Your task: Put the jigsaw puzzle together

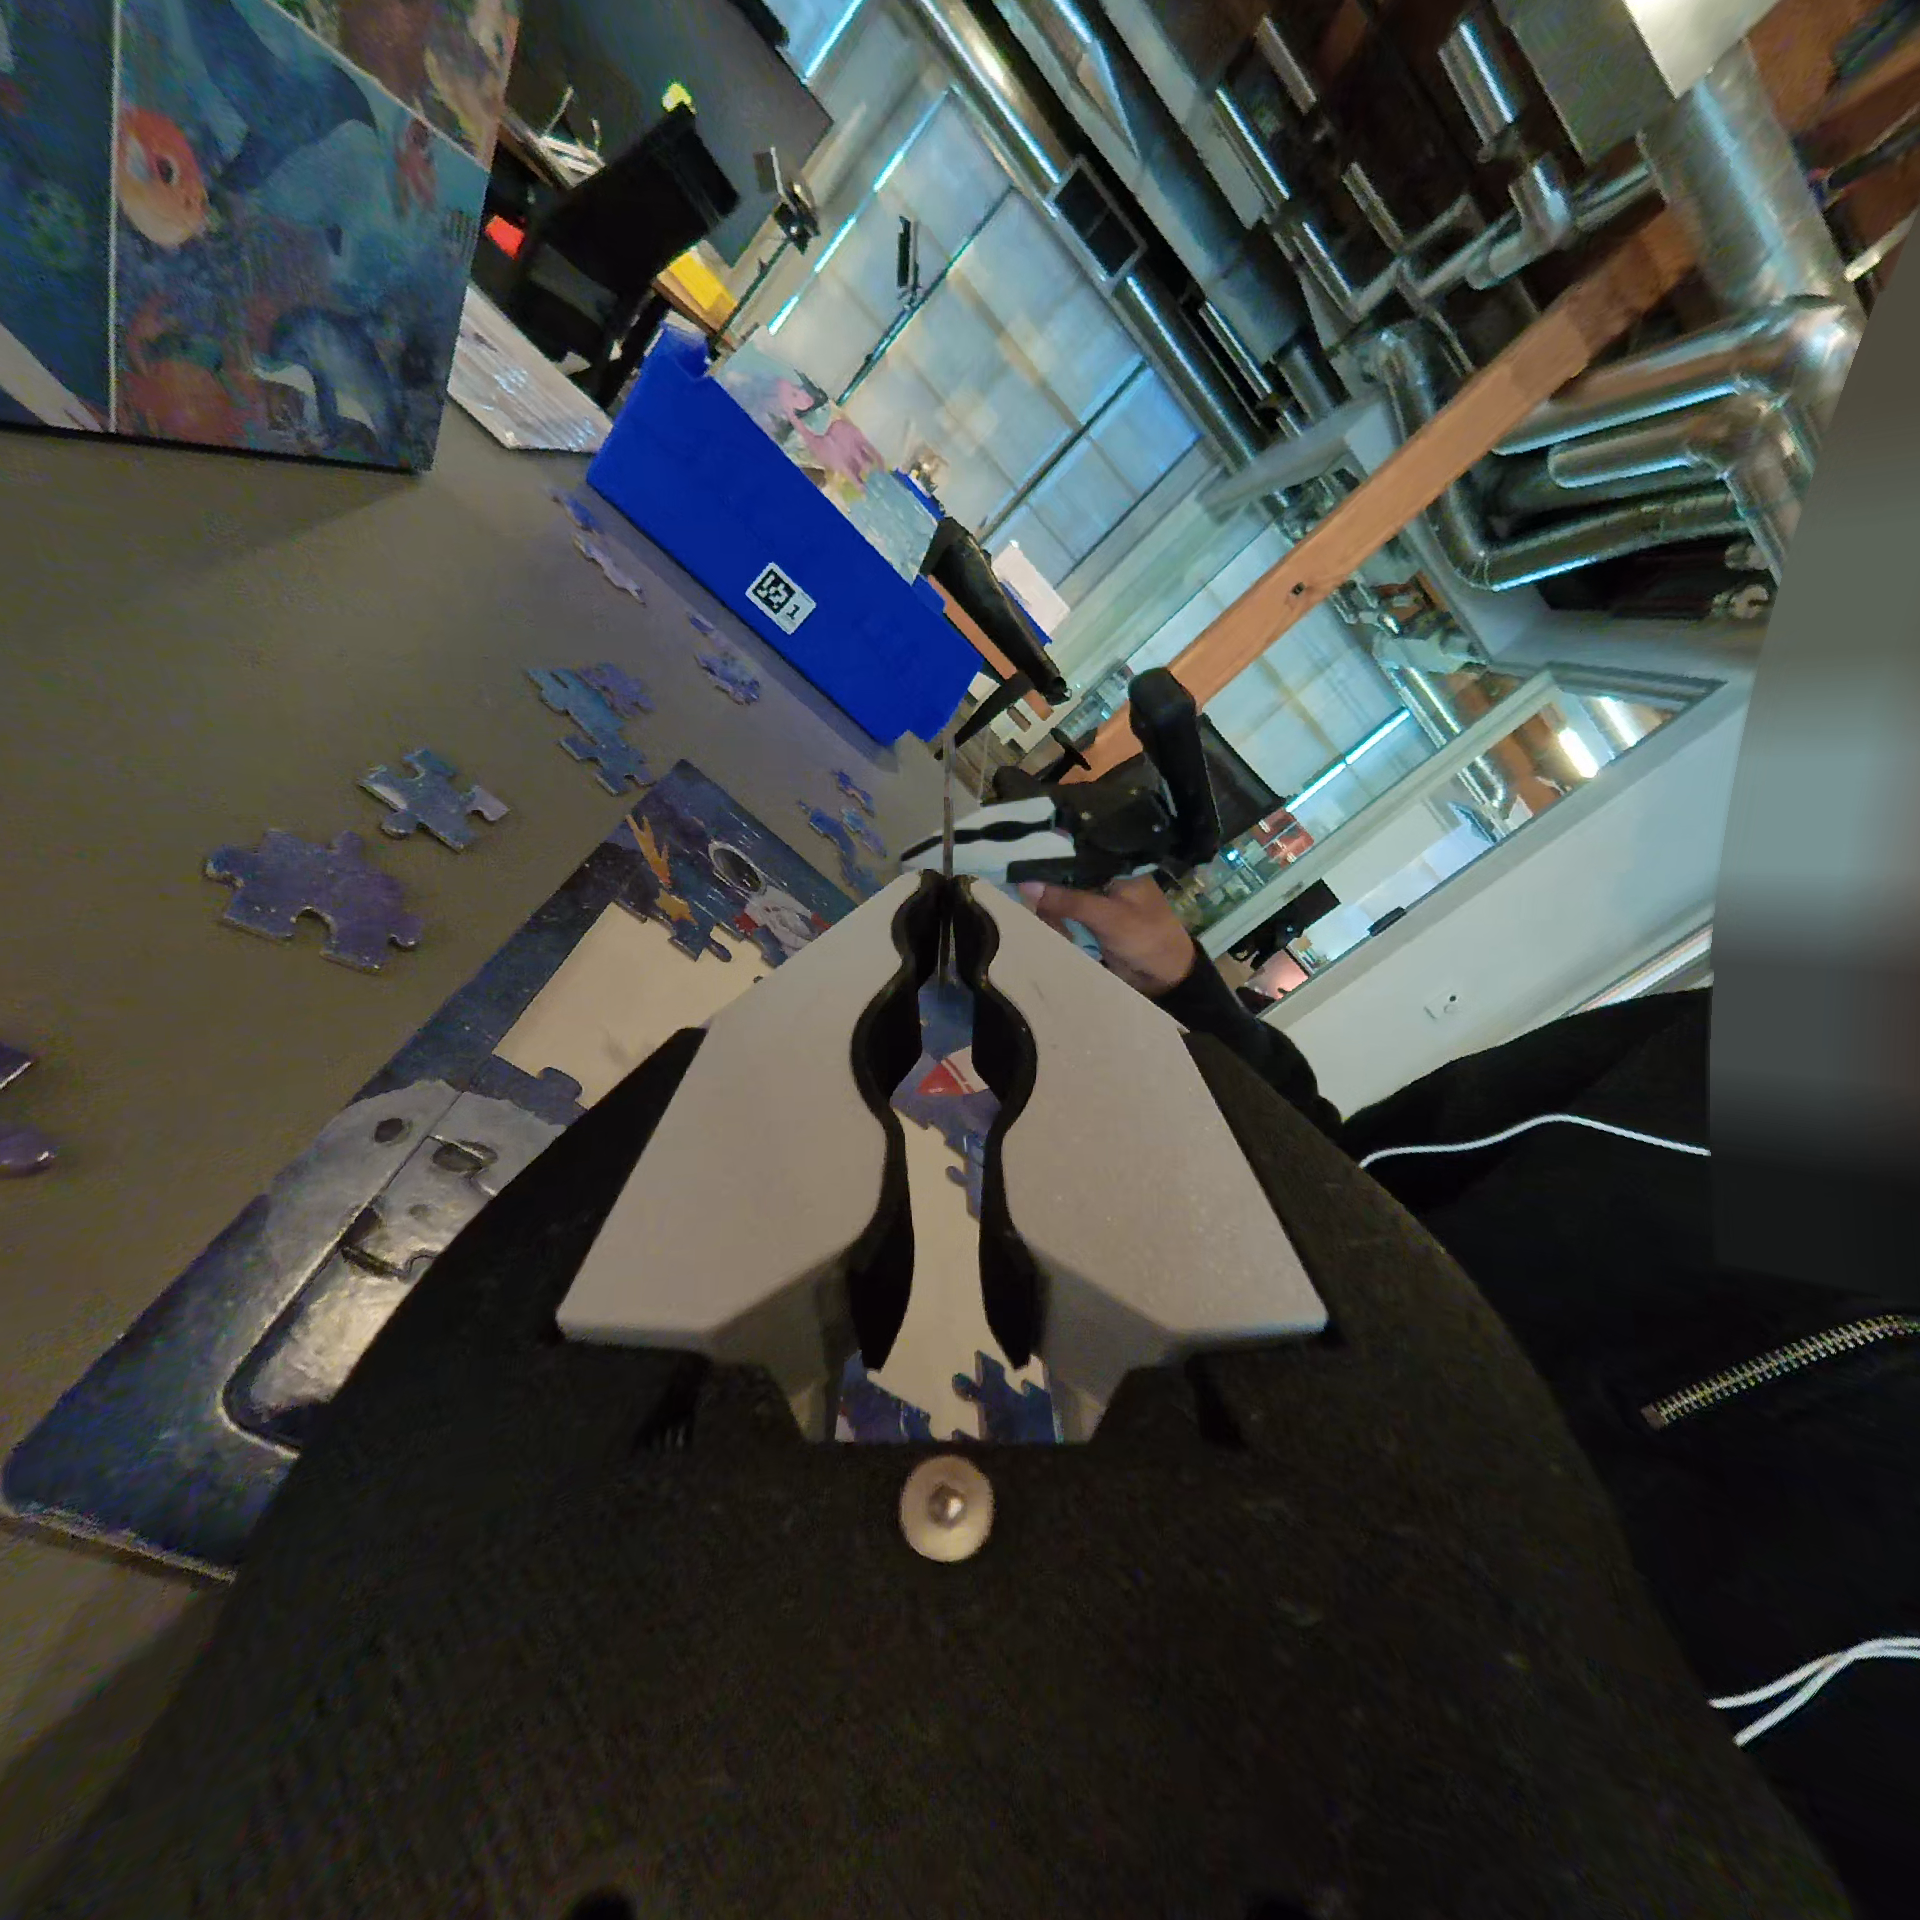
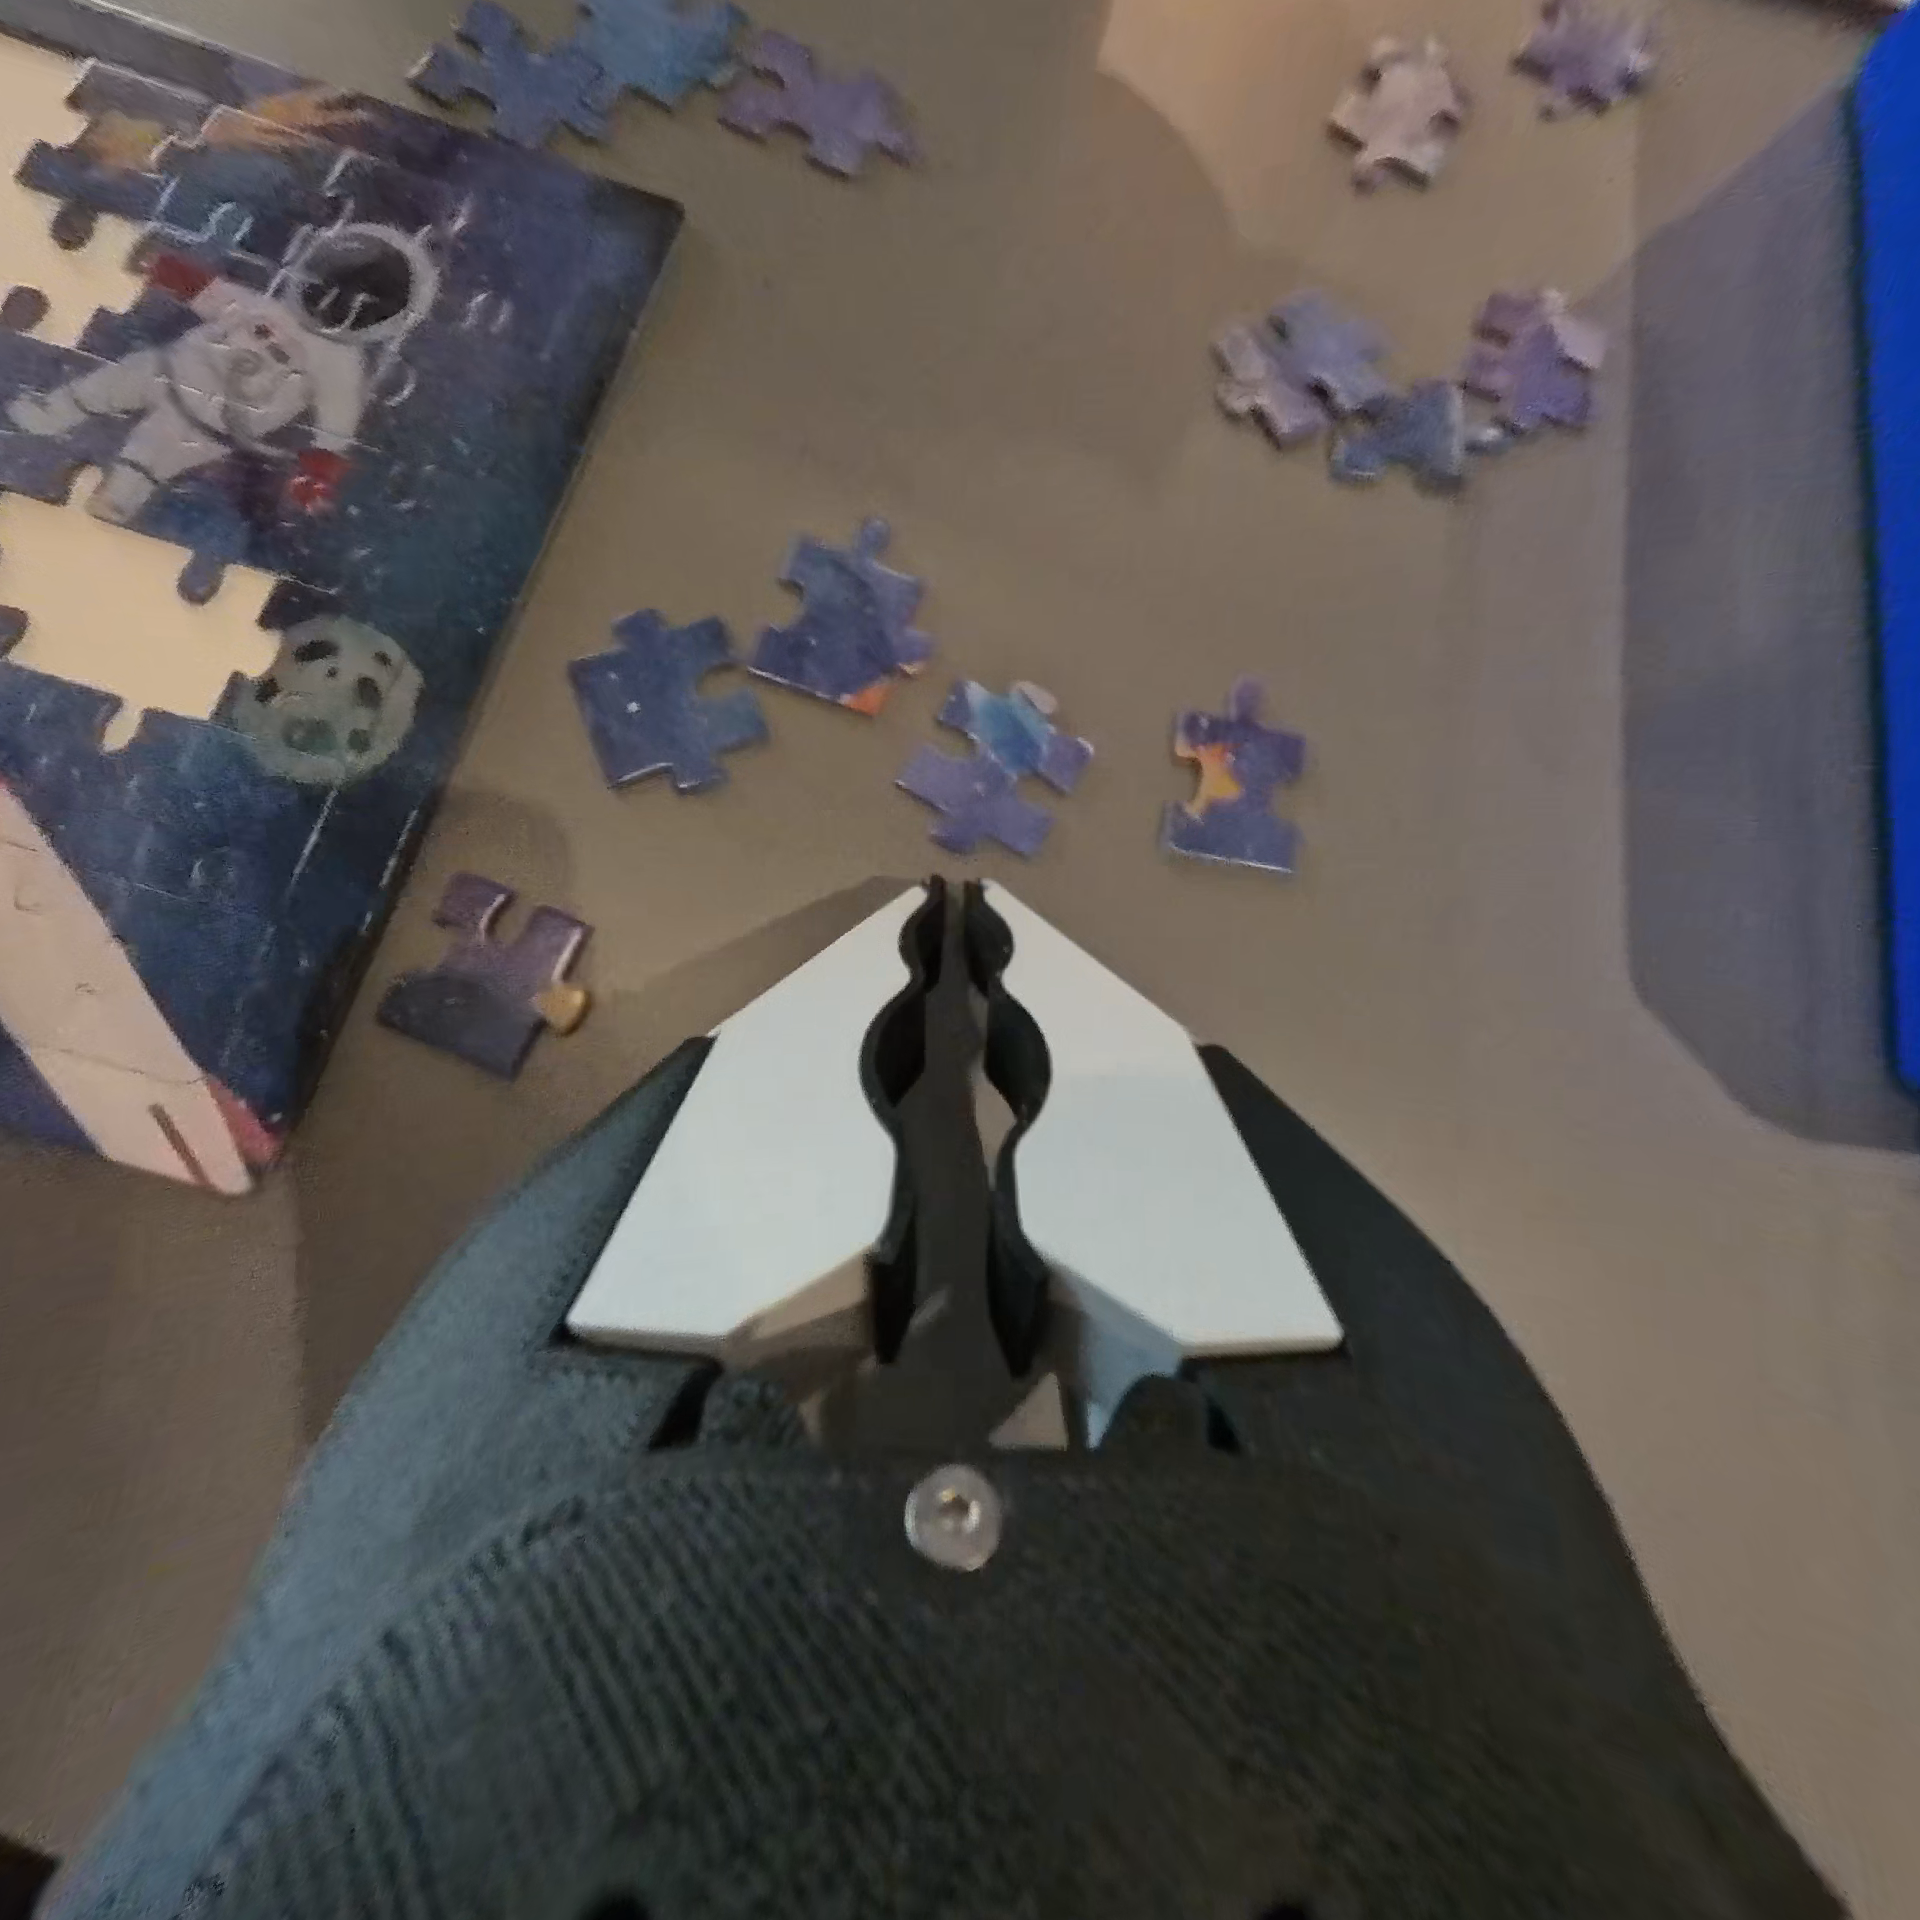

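Observation:
My left gripper (image 1: 948, 883) is shut on a thin puzzle piece (image 1: 948, 810), seen edge-on and sticking up past the fingertips, above the partly filled space puzzle board (image 1: 312, 1299). The board also shows in the right wrist view (image 2: 499, 520), with an astronaut, a moon and bare white gaps. My right gripper (image 2: 953, 886) is shut, with only a narrow slit between its tips, and hovers over the table. Just ahead of it lies a blue piece (image 2: 992, 769), with an orange-marked piece (image 2: 1236, 779) to the right. The right gripper also shows in the left wrist view (image 1: 977, 836), in a person's hand (image 1: 1122, 925).
Several loose blue and purple pieces lie on the grey-brown table (image 2: 1039, 416), some near the board's edge (image 2: 488, 966) and some farther back (image 2: 1403, 395). A blue bin (image 1: 769, 551) stands at the table's far side, and a puzzle box (image 1: 260, 229) stands at the back left. My hands' fingertips stand some 35 cm from each other.

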The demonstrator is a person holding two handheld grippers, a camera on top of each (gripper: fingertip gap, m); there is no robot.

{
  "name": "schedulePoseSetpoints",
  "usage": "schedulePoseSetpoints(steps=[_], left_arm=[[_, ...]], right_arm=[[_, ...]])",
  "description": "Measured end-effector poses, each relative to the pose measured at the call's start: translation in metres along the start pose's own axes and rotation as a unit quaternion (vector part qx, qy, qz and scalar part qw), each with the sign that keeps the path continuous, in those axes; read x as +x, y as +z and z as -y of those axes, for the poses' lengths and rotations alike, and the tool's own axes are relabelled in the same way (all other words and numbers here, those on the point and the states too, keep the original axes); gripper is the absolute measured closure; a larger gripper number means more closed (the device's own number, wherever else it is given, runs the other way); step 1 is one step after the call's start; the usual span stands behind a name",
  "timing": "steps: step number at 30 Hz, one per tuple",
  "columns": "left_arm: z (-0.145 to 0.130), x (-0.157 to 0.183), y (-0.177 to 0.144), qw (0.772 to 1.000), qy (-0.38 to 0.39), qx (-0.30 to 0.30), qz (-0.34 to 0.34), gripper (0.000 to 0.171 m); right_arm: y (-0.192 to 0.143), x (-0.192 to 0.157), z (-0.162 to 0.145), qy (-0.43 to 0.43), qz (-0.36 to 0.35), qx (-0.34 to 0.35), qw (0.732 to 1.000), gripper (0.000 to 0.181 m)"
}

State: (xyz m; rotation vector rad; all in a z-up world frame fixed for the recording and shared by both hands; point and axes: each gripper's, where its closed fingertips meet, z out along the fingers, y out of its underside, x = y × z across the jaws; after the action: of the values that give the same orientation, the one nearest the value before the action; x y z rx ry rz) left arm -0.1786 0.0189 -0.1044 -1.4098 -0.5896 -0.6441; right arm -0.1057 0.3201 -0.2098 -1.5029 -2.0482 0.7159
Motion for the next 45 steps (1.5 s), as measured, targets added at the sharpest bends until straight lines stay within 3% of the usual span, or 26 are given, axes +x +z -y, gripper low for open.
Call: schedulePoseSetpoints(steps=[4,8,11,14,24,28,31,34,39,45], left_arm=[[-0.003,0.002,0.003,1.0,-0.003,-0.006,-0.006,0.171],[-0.007,-0.003,0.004,1.0,0.002,-0.015,0.007,0.171],[-0.006,-0.005,0.003,1.0,0.002,-0.012,0.011,0.171],[-0.005,-0.004,0.003,1.0,-0.002,-0.009,0.007,0.171],[-0.005,-0.001,0.003,1.0,0.003,-0.01,0.003,0.171],[-0.005,0.002,0.004,1.0,0.002,-0.01,-0.002,0.171],[-0.007,0.001,0.005,1.0,0.003,-0.016,0.0,0.171],[-0.008,0.0,0.006,1.0,0.001,-0.016,0.0,0.171],[-0.009,-0.002,0.007,1.0,0.002,-0.02,0.003,0.171],[-0.01,-0.004,0.005,1.0,0.002,-0.016,0.011,0.171]], right_arm=[[-0.003,0.009,0.018,0.071,0.012,0.06,0.996,0.149],[0.01,0.009,0.014,0.112,0.008,0.046,0.993,0.132],[0.015,0.008,0.017,0.114,-0.003,0.06,0.992,0.137],[0.017,0.004,0.017,0.069,-0.025,0.053,0.996,0.163],[0.005,-0.01,0.006,0.046,0.019,0.039,0.998,0.165],[-0.014,-0.018,-0.009,0.057,0.059,0.032,0.996,0.181],[-0.026,-0.019,-0.021,0.072,0.072,0.018,0.995,0.181],[-0.036,-0.004,-0.037,0.056,0.029,-0.013,0.998,0.177],[-0.042,-0.025,-0.002,0.059,0.083,0.081,0.991,0.158],[-0.017,-0.037,0.002,0.017,0.089,0.065,0.994,0.146]])
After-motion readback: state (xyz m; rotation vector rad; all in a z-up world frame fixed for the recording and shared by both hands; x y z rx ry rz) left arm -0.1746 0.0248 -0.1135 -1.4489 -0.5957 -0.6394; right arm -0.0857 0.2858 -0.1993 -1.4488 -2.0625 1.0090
